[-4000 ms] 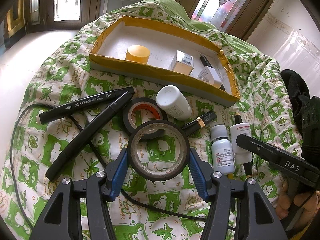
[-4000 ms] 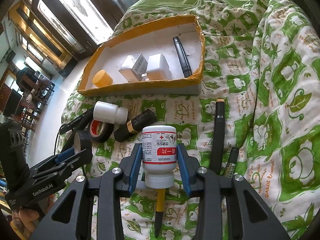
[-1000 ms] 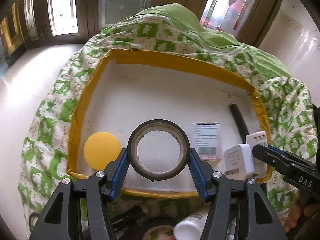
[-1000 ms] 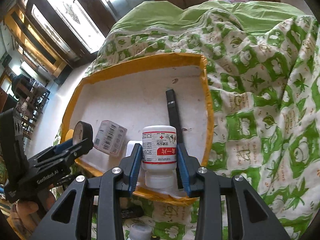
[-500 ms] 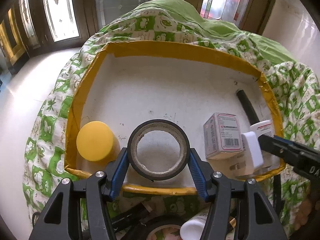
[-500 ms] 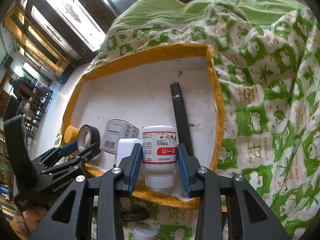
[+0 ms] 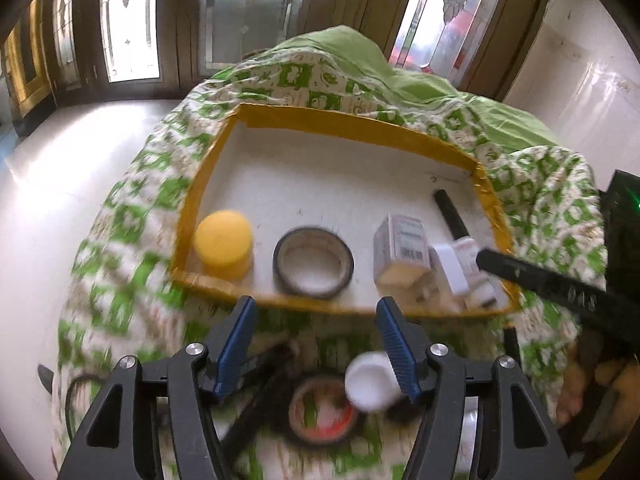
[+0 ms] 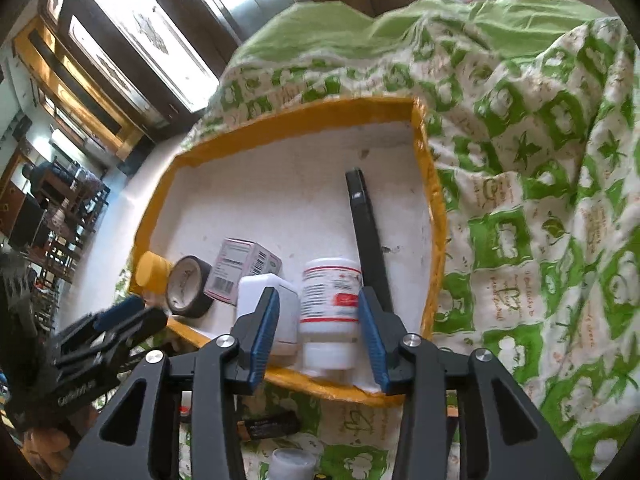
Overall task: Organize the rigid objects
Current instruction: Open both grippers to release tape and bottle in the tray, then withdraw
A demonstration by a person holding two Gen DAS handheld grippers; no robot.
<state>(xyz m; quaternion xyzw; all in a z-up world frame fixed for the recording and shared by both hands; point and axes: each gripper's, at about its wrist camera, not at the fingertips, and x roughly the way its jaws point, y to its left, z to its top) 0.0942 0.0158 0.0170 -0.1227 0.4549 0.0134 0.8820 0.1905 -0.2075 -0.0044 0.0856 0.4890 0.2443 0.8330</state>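
A black tape roll (image 7: 313,262) lies flat in the yellow-rimmed white tray (image 7: 340,118), between a yellow jar (image 7: 224,242) and a small box (image 7: 402,246). My left gripper (image 7: 315,312) hangs back over the tray's near rim with its jaws opening and nothing between them. In the right wrist view a white bottle with a red label (image 8: 330,304) rests in the tray (image 8: 280,120) beside a white plug adapter (image 8: 264,292). My right gripper (image 8: 318,312) straddles the bottle with its jaws opening, and a gap shows at the left pad.
A black pen (image 8: 366,232) lies along the tray's right side. On the green-patterned cloth in front of the tray lie a red-core tape roll (image 7: 322,414), a white bottle (image 7: 370,380), black markers (image 7: 260,392) and a black tube (image 8: 268,426). A hand shows at the lower right.
The left gripper let go of the tape roll, which now lies in the tray, and drew back. The right jaws parted from the white bottle, now resting in the tray.
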